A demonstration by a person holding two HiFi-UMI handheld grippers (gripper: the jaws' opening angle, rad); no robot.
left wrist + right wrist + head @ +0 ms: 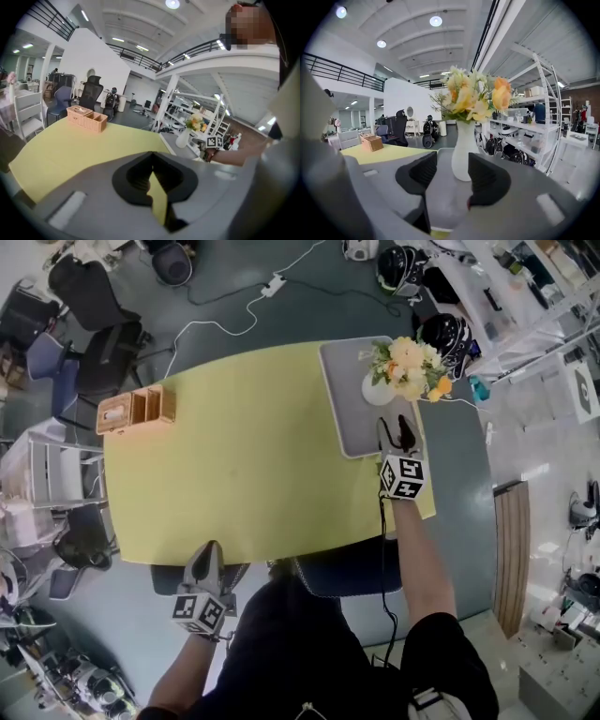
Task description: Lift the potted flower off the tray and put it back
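At far right table corner: tray (342,413) bearing potted flower (394,376), upright.
Right tool (396,427): jaws apart, flanking it, positioned for lift.
Left tool (208,557): closed, empty, idle off near edge.

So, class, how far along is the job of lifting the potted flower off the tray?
Done: nothing yet; the potted flower stands on the tray. In hand: the right hand-held gripper is open, lined up on it, not gripping. Left: grip, lift, set back.

yellow table (253,465) bears a grey tray (345,427); a wicker box (136,411).
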